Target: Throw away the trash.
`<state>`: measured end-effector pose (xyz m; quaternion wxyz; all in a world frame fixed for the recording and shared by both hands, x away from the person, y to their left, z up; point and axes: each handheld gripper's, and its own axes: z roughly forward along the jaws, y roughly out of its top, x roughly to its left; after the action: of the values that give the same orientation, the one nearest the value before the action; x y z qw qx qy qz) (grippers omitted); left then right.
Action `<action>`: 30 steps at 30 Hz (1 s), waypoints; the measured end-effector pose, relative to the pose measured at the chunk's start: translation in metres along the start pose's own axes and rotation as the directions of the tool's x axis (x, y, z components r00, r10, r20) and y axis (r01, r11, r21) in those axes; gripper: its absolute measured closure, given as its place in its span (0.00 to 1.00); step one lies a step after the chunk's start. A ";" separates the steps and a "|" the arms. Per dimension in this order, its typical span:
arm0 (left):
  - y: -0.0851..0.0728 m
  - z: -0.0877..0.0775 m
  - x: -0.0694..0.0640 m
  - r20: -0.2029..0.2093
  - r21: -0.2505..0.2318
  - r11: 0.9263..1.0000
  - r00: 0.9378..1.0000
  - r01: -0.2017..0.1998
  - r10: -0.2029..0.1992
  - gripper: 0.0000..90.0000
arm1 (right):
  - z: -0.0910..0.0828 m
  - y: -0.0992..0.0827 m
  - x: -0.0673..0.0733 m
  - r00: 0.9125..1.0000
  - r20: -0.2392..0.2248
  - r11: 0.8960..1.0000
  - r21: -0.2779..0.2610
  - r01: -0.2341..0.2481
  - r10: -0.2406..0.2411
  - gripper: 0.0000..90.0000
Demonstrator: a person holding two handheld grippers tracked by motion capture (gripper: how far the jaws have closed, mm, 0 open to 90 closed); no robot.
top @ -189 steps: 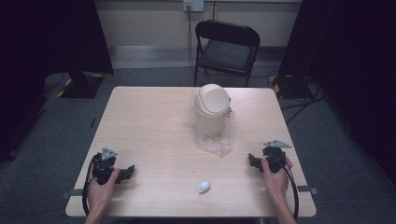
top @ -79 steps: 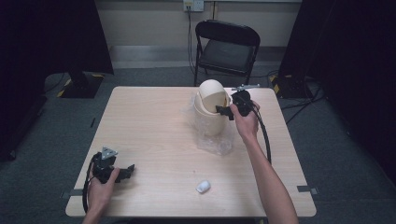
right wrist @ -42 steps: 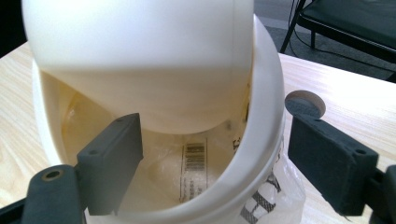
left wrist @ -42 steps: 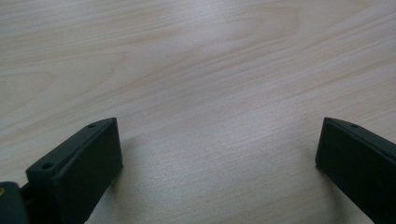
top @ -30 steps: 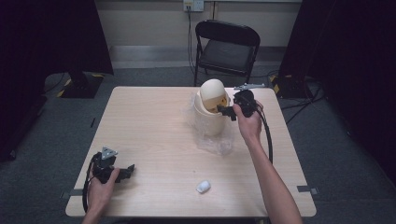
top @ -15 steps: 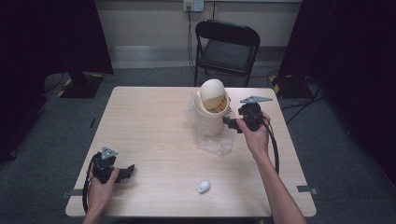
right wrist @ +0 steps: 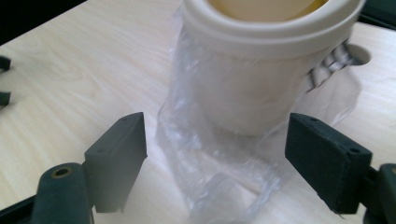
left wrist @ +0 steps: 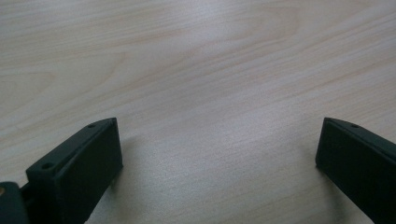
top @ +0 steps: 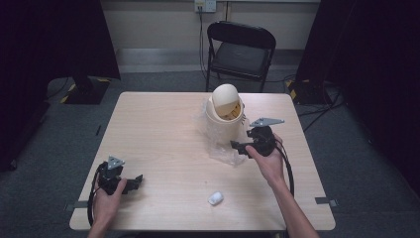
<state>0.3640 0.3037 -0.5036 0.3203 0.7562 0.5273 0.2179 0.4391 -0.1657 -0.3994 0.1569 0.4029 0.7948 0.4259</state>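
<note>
Currently, the right hand-held gripper [top: 236, 146] sits low over the table [top: 163, 124], just in front of the cream bin [top: 224, 116] and pointing toward it. Its jaws have just been closing slightly but stand wide apart; in the right gripper view the clear plastic bag [right wrist: 219, 163] lies between them, and neither pad presses on it. The bag clings to the lower wall of the bin and spills onto the table toward the right hand-held gripper. The bin stands upright at the far middle of the table, its domed swing lid [top: 225, 96] tilted open.

The left hand-held gripper [top: 134, 182] rests on the table at the near left corner, well apart from the bin. Its jaws are wide apart with bare wood between them.

A small white object [top: 215, 199] lies near the front edge, between the 2 hands.
</note>
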 end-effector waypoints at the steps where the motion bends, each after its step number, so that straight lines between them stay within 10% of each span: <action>1: 0.000 0.000 0.000 0.000 0.001 1.000 1.000 -0.001 0.001 0.00 | 0.000 -0.003 0.003 1.000 -0.002 1.000 0.004 0.001 -0.001 0.23; 19: 0.000 0.000 0.000 0.000 0.000 1.000 1.000 0.000 0.000 0.00 | 0.008 -0.057 0.057 0.988 -0.137 0.994 0.075 0.075 -0.064 0.31; 30: 0.000 0.000 0.000 0.000 0.000 1.000 1.000 0.000 0.000 0.00 | 0.001 -0.087 0.085 0.955 -0.276 0.985 0.100 0.142 -0.110 0.49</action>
<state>0.3640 0.3037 -0.5036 0.3202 0.7564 0.5271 0.2178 0.3424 -0.1264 -0.4624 0.0497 0.2983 0.8568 0.4177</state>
